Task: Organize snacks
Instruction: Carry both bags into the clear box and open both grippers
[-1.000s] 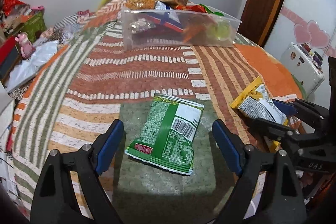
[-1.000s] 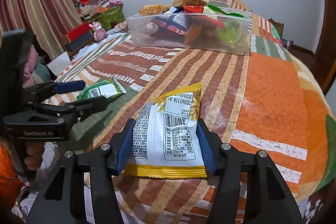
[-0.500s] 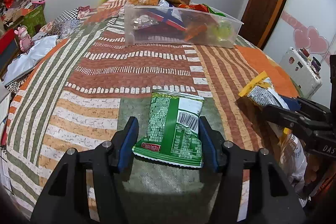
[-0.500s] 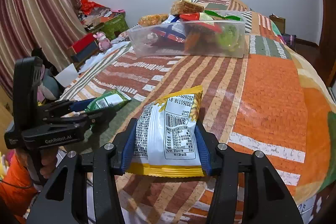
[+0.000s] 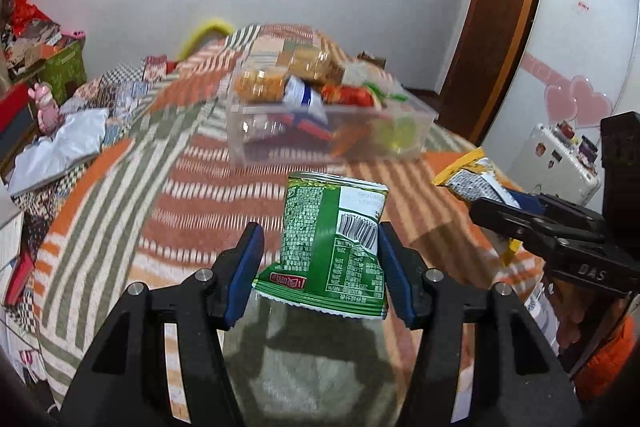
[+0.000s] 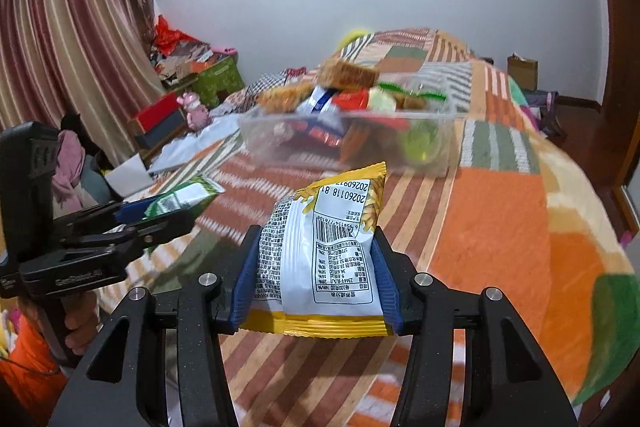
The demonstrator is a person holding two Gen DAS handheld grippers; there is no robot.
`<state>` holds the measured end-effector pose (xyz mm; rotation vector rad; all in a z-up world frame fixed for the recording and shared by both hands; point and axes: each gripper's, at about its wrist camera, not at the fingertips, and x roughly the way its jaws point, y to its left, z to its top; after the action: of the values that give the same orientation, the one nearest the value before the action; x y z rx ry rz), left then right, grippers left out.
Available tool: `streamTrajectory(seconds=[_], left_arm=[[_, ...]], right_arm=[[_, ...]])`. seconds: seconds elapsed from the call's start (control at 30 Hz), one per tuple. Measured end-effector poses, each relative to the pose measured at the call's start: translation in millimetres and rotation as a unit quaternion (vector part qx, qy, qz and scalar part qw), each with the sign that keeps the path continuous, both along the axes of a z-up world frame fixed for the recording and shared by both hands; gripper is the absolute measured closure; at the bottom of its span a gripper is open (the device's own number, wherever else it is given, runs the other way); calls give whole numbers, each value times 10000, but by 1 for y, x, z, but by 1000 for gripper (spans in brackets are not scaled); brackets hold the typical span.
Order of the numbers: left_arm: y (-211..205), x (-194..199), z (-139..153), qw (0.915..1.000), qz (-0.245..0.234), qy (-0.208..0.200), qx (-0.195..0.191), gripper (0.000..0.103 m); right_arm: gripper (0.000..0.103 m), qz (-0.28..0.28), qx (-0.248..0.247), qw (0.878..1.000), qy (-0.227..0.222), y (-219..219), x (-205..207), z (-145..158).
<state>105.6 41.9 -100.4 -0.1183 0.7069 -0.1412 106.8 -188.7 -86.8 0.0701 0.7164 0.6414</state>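
We clench the left hand-held gripper [image 5: 320, 263] on a green foil snack packet [image 5: 334, 247] and the right hand-held gripper [image 6: 314, 275] on a yellow-white foil snack packet [image 6: 328, 255], with the clear plastic box [image 5: 332, 131] ahead.

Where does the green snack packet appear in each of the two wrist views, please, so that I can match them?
Left wrist view: the green snack packet sits low and central, clamped by the left gripper.
Right wrist view: it pokes out at mid-left, from that gripper seen sideways.
Shared landmark: the clear snack bin on the striped bedspread.

Striped bedspread [image 5: 192, 195] bears a clear snack bin [image 5: 280, 143]
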Motion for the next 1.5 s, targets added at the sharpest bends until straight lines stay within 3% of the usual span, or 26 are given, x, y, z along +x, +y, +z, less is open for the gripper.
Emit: streamTrajectory(seconds=[0.37, 0.73, 1.0, 1.5], left_arm=[[-9, 52, 29, 9994, -70, -349, 52, 46], [-13, 122, 33, 9994, -174, -309, -34, 46], [-12, 165, 18, 9999, -135, -69, 3, 46], [-18, 194, -4, 9972, 40, -191, 723, 46]], right_arm=[[55, -229, 73, 9987, -453, -5, 41, 28], [55, -315, -27, 9974, -640, 5, 90, 33], [55, -288, -205, 9974, -622, 17, 121, 27], [55, -342, -380, 9986, -148, 26, 157, -6]])
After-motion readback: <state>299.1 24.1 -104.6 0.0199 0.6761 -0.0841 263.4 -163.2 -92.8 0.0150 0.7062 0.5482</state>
